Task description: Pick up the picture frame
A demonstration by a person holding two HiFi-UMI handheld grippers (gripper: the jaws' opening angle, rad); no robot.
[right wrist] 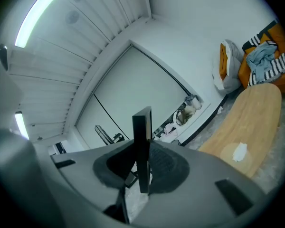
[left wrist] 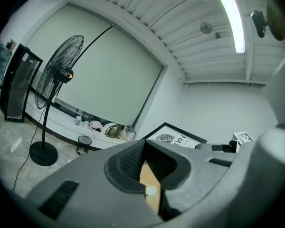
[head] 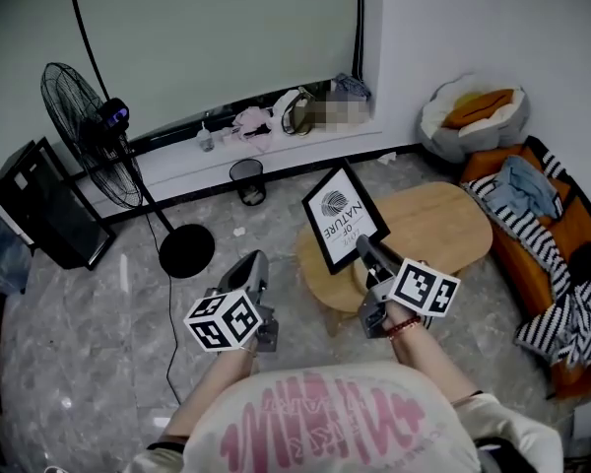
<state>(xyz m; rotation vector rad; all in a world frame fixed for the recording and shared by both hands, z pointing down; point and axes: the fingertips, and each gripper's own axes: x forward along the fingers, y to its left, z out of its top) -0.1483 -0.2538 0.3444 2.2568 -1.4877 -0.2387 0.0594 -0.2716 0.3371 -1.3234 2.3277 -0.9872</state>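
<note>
The picture frame point(head: 343, 215) is black with a white print. It hangs tilted in the air over the near end of the round wooden table point(head: 448, 227). My right gripper point(head: 367, 251) is shut on its lower edge. In the right gripper view the frame point(right wrist: 142, 137) stands edge-on between the pads. My left gripper point(head: 257, 262) floats to the left of the frame, apart from it, and holds nothing. Its jaws point(left wrist: 143, 145) meet at the tips, and past them I see the frame point(left wrist: 178, 137) and a bit of the table.
A standing fan point(head: 89, 126) with a round base point(head: 186, 250) and a black cabinet point(head: 39, 205) are at the left. A small bin point(head: 246, 180) sits by the cluttered window ledge. An orange sofa point(head: 537, 254) with clothes lies right. A crumpled tissue point(right wrist: 239, 151) lies on the table.
</note>
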